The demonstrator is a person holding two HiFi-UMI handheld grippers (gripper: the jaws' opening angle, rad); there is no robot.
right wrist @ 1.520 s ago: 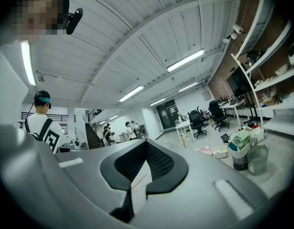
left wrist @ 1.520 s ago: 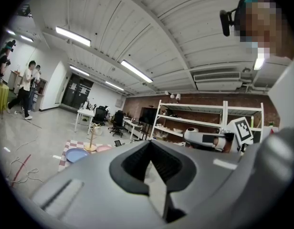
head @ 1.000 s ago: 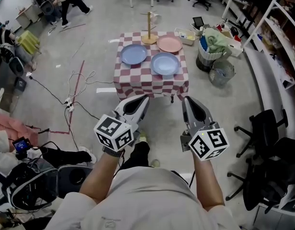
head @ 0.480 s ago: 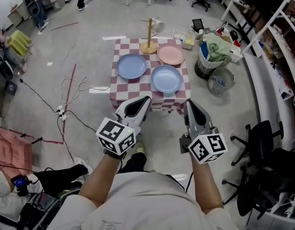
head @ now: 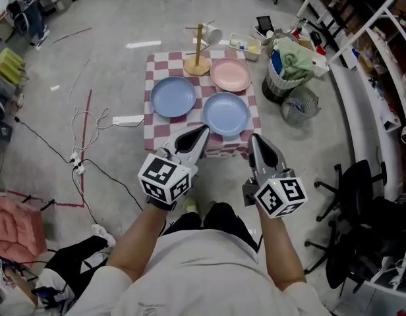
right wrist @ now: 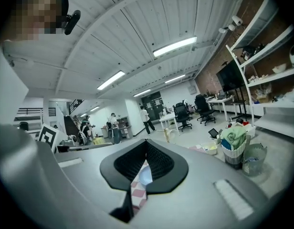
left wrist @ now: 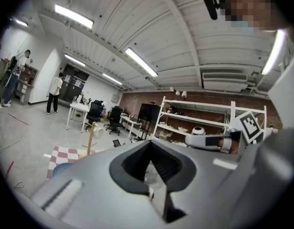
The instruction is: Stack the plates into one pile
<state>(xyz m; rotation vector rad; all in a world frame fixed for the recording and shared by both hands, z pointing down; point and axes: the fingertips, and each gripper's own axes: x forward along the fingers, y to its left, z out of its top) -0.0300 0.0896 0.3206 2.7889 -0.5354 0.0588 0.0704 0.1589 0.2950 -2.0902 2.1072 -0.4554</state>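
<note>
— Looking down, what fills the room?
— A grey concrete floor [head: 111, 58]. White shelving [head: 381, 25] runs along the right, with black office chairs [head: 361, 203] below it. Cables [head: 91, 120] trail across the left.
— And the surface?
— A small table [head: 157, 124] under a red-and-white checked cloth, ahead of the person. A basket [head: 282, 78] stuffed with green cloth and a wire bin [head: 299, 104] sit just right of it.
— The plates?
— Three, each flat on the cloth, none stacked. There's a blue plate [head: 173, 97] at the left and a second blue plate [head: 226, 113] nearer and to the right, with a pink plate [head: 231, 75] behind that. A wooden stand [head: 198, 45] rises at the far edge.
— The grippers?
— The left gripper [head: 200, 131] and right gripper [head: 256, 140] hover short of the table's near edge. Each has its jaws drawn together on nothing.
</note>
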